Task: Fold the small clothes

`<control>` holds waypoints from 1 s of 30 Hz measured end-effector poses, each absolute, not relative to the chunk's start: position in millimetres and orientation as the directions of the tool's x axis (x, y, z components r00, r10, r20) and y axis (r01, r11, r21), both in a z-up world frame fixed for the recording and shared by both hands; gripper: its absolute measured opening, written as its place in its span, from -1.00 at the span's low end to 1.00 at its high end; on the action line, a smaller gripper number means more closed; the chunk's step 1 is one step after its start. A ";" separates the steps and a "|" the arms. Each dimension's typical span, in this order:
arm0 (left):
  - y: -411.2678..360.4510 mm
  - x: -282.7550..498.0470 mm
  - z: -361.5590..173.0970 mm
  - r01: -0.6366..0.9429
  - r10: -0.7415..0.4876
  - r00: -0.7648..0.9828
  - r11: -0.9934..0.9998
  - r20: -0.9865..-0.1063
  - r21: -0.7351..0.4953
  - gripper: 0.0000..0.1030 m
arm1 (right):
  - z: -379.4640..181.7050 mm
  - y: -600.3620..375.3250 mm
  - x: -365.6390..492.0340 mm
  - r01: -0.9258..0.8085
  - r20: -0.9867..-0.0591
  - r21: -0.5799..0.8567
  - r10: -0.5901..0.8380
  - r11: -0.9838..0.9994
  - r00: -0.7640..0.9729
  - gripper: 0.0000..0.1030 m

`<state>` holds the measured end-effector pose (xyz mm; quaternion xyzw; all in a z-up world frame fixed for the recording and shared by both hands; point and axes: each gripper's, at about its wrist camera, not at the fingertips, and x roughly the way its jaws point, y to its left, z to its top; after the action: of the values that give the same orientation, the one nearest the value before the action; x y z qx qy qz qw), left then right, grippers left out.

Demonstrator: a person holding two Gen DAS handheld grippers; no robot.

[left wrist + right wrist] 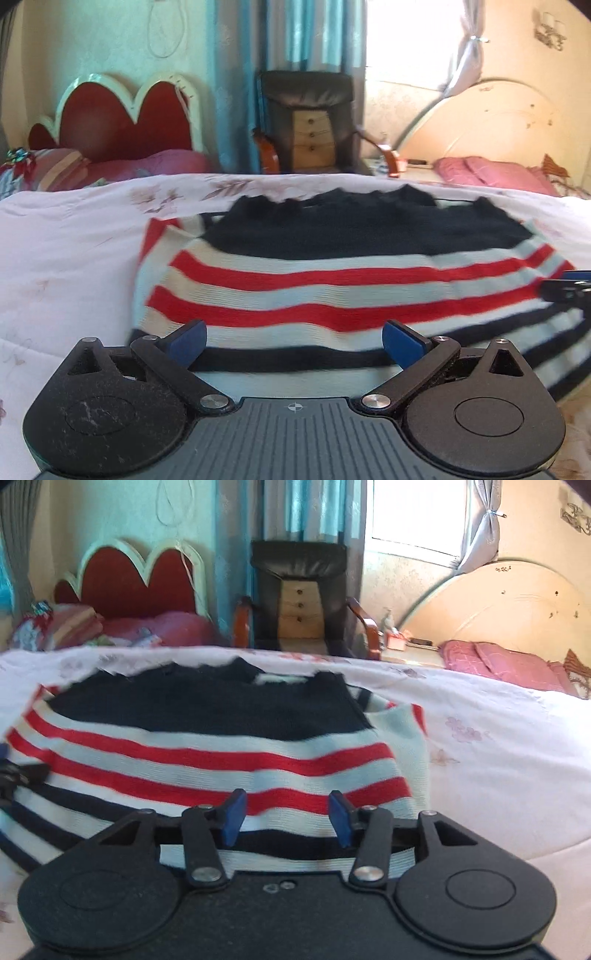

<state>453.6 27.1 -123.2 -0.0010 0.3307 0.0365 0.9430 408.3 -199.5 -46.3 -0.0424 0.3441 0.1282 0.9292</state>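
A knitted sweater (332, 280) with a navy top, red and white stripes, and navy and white stripes near its hem lies flat on a white flowered bedcover (66, 258). Its sleeves look folded in along both sides. My left gripper (295, 341) hangs over the near hem on the left, its blue pads (188, 341) wide apart and nothing pinched. My right gripper (286, 816) hovers over the hem of the sweater (221, 753) on the right, its pads (232, 816) about half as far apart, fabric below them. Each view catches the other gripper's tip at its edge.
Beyond the bed stand a red scalloped headboard (118, 118), a dark armchair (306, 122) holding a small wooden drawer unit, and a cream headboard (509, 605). Pink pillows (502, 661) lie at the far right. White bedcover (498, 760) stretches right of the sweater.
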 end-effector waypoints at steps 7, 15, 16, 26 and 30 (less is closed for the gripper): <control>-20.7 434.9 -138.7 0.015 0.069 0.766 0.992 -0.639 0.125 0.95 | -60.6 -165.4 374.8 -0.322 -0.689 -0.031 0.213 0.946 0.692 -0.04; 9.2 411.1 -136.1 -0.082 0.139 0.759 0.990 -0.636 0.118 0.95 | -62.0 -170.3 355.3 -0.311 -0.704 -0.079 0.168 0.947 0.690 -0.02; 22.0 407.1 -138.2 -0.113 0.160 0.752 0.987 -0.639 0.113 0.95 | -62.8 -178.3 353.7 -0.292 -0.701 -0.093 0.145 0.952 0.698 -0.01; 50.3 392.4 -147.4 -0.146 0.165 0.737 0.986 -0.656 0.083 0.96 | -71.8 -242.5 346.8 -0.137 -0.707 -0.084 0.038 0.987 0.706 -0.05; 51.0 398.0 -146.3 -0.144 0.163 0.726 0.986 -0.668 0.085 1.00 | -78.2 -249.8 345.8 -0.146 -0.694 -0.053 0.069 0.988 0.717 -0.04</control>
<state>398.0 51.0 -146.3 0.0136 0.3607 0.0827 0.9289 345.8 -249.8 -78.2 -0.0519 0.3716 0.0582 0.9251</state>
